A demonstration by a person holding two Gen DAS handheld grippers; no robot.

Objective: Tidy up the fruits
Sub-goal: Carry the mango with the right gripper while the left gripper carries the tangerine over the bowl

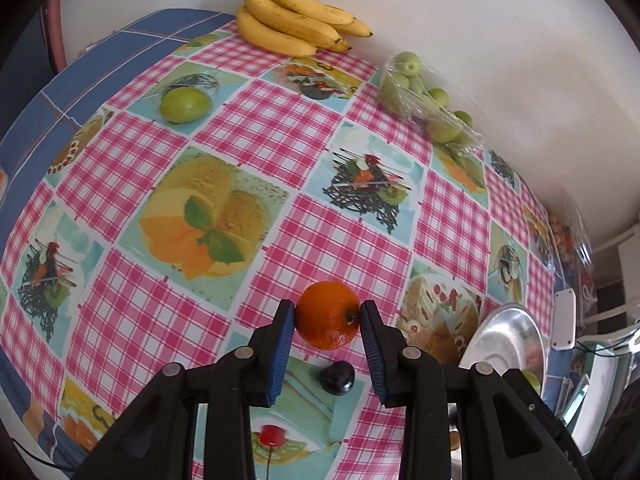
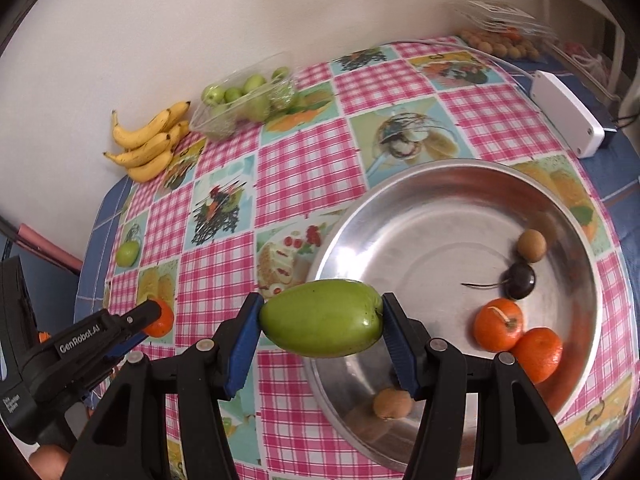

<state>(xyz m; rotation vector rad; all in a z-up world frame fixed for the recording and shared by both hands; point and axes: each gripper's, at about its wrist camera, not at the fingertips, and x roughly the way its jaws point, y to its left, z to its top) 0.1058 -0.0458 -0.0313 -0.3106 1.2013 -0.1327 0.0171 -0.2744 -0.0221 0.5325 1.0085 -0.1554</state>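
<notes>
Fruits were split between the two tools and a metal bowl (image 2: pixel 460 184). The left tool (image 1: pixel 328 322) was clenched on one small orange (image 1: pixel 328 314) at lower centre of its view, held above the tabletop (image 1: pixel 280 128). The right tool (image 2: pixel 322 324) gripped one large green fruit (image 2: pixel 322 322) lengthwise at lower centre of its view, over the bowl's near-left rim. Inside the bowl, at the right of that view, lay two more oranges (image 2: pixel 516 336) touching each other, one dark cherry (image 2: pixel 520 280) with its stem, and two small brown fruits (image 2: pixel 530 245), one at the far side beside the cherry and one near the front rim. On the checked cloth, one dark fruit (image 1: pixel 337 377) lay just below the held orange in the left view, and one loose green fruit (image 1: pixel 185 104) sat in the upper left. One bunch of four bananas (image 1: pixel 294 16) rested against the wall at the top, with one clear pack of small green fruits (image 1: pixel 424 104) to its right. A white box (image 2: pixel 566 114) lay at the upper right of the right view, beyond the bowl.
</notes>
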